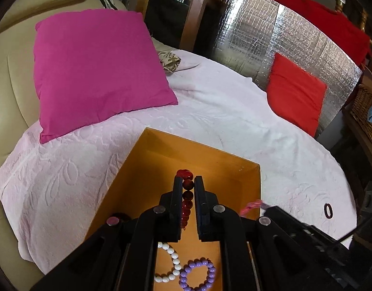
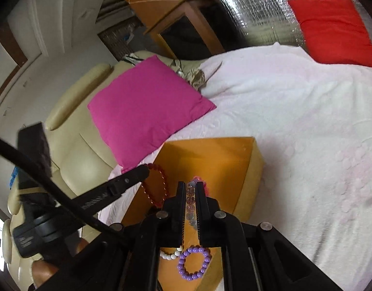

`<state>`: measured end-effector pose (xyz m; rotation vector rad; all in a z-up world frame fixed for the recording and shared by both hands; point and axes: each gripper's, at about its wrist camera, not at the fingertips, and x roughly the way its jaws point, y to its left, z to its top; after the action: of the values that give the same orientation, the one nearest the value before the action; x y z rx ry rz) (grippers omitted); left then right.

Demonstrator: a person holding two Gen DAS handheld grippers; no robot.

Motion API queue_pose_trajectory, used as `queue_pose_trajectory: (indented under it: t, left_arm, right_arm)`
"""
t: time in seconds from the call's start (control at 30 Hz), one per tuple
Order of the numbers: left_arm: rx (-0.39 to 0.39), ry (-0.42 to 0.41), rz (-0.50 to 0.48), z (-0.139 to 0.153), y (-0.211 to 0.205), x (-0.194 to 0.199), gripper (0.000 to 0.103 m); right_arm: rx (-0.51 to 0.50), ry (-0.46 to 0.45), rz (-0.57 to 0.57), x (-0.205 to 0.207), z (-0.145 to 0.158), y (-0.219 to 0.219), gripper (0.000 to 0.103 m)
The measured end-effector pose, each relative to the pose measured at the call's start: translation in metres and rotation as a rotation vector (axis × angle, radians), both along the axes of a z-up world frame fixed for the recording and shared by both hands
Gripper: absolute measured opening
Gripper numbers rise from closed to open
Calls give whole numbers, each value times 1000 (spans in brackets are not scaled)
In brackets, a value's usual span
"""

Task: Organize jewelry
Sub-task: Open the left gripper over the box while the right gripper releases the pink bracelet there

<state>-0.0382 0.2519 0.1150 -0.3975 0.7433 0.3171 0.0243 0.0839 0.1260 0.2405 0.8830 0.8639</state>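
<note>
An open orange box [image 1: 210, 155] [image 2: 249, 167] sits on the pale pink bedspread. My left gripper [image 1: 188, 181] is shut on a dark red bead bracelet [image 1: 187, 194] and holds it above the box; this bracelet also hangs as a loop in the right wrist view [image 2: 159, 186]. My right gripper [image 2: 191, 185] is shut on a clear and pink bead bracelet [image 2: 190, 201], also over the box. A white bead bracelet [image 1: 172, 262] [image 2: 170, 255] and a purple bead bracelet [image 1: 198, 276] [image 2: 194, 263] lie on the box floor. A dark ring [image 1: 328, 210] lies on the bedspread to the right.
A magenta pillow [image 1: 96, 72] [image 2: 147, 109] lies behind the box on a cream headboard [image 1: 6, 80]. A red cushion [image 1: 295, 94] [image 2: 336, 29] leans on a silver foil panel [image 1: 283, 36]. A wooden cabinet [image 1: 171, 17] stands at the back, a wicker basket [image 1: 365, 111] at the right.
</note>
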Motion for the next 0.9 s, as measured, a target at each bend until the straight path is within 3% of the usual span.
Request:
queue_pose_trajectory:
  t: [0.3, 0.9]
  left_arm:
    - [43, 31, 7, -3, 2, 2, 10]
    - [68, 40, 2, -2, 1, 2, 10]
  right_arm:
    - [-39, 29, -4, 7, -18, 15, 9]
    - [-44, 30, -20, 11, -18, 19, 9]
